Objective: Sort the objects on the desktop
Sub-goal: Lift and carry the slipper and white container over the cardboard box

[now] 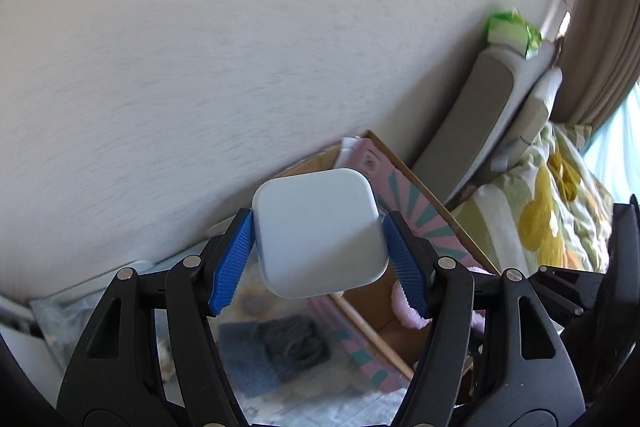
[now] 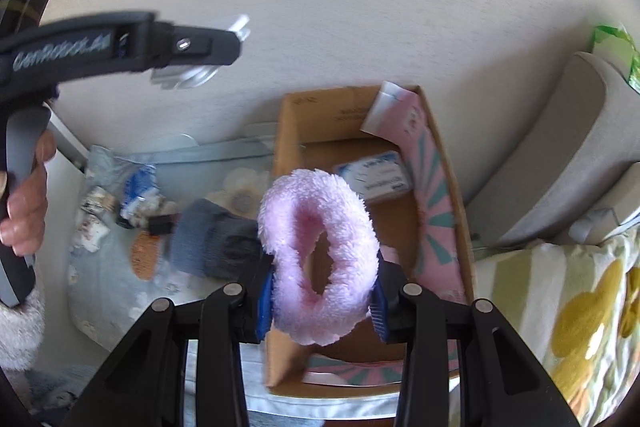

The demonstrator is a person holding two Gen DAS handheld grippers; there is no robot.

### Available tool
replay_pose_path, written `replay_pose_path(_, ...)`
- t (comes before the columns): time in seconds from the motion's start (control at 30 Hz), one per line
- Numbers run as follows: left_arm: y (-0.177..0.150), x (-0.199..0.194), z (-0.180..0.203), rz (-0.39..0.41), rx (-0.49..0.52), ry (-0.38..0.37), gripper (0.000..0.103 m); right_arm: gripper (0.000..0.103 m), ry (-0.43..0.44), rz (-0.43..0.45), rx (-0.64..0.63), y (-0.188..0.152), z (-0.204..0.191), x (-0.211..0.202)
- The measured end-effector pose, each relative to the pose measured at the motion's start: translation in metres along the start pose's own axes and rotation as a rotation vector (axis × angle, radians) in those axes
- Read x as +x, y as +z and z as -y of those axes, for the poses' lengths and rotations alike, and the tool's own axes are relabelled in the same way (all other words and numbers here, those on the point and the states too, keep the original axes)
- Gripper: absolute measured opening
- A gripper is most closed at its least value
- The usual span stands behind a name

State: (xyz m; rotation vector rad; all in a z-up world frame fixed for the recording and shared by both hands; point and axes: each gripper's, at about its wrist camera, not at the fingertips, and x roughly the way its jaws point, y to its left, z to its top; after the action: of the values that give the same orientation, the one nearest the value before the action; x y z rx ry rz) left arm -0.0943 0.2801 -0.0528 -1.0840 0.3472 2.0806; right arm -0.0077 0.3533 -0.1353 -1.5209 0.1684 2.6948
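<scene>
A white square case with rounded corners (image 1: 320, 239) is clamped between the blue pads of my left gripper (image 1: 320, 255), held up in front of the wall. In the right wrist view that gripper (image 2: 192, 51) shows from the side at upper left, a hand (image 2: 24, 195) around its handle. My right gripper (image 2: 322, 295) is shut on a fluffy pink scrunchie (image 2: 320, 251), which hangs over an open cardboard box (image 2: 292, 131). A white packet with blue print (image 2: 374, 175) lies in that box, and pink striped paper (image 2: 432, 203) lines its right wall.
A grey knitted piece (image 2: 212, 239) lies on a floral cloth (image 2: 116, 283) left of the box, among small packets (image 2: 136, 187). Grey cushions (image 2: 568, 155) lean on the wall at right, a green pack (image 2: 616, 47) on top. A flowered blanket (image 2: 580, 311) covers the lower right.
</scene>
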Motion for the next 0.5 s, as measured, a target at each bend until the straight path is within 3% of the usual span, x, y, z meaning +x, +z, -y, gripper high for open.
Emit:
replay_pose_path(0.1,0.006,0.030,0.015,-0.043,0.022,0.024,0.063,0.036,-0.008,-0.022,0.008,-0.005,0.013,0.007)
replay_pose_path(0.27,0.003,0.065,0.033,-0.104,0.040,-0.004,0.063,0.036,0.018,-0.067,0.043,-0.012,0.025,0.022)
replay_pose_path(0.5,-0.007,0.087,0.044,-0.153,0.072,-0.006,0.063,0.036,0.039,-0.077,0.053,-0.015,0.036,0.031)
